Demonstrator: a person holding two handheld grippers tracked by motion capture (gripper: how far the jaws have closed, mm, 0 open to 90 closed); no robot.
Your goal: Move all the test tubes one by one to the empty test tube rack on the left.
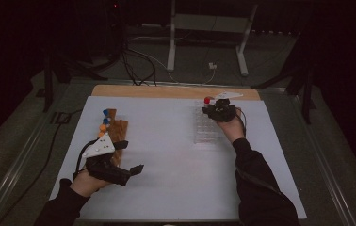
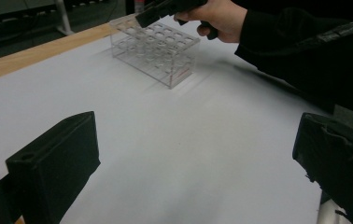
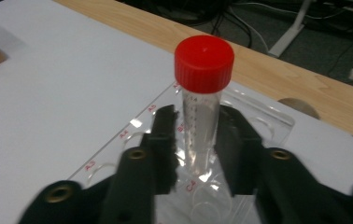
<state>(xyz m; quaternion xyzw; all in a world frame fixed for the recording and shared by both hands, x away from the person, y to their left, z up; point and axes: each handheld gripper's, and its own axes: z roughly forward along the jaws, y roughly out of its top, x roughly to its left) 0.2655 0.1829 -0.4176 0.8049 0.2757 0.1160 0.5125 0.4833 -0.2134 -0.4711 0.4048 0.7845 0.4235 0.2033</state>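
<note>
High view: your table [image 1: 166,188] carries a clear acrylic tube rack [image 1: 206,129] at the far right, and your right gripper [image 1: 218,110] sits over its far end. Near the left edge a wooden rack [image 1: 117,134] holds tubes with blue and orange caps, and your left gripper [image 1: 129,157] rests beside it with its fingers [image 2: 53,168] wide apart and nothing between them.

In the right gripper view your fingers [image 3: 163,140] are clamped on the clear body of a red-capped tube [image 3: 202,116], below the cap [image 3: 204,63]. The tube stands upright, long axis vertical, cap up, its lower end at the rack's top plate among the holes; whether it is seated I cannot tell.

The risks, as I judge them: the rack is light and loose on the table, so any sideways drag while the tube is in a hole could tip or slide it. The wall is smooth and round, so it could slip or swing between your fingers. Lift or lower it straight along its axis.
</note>
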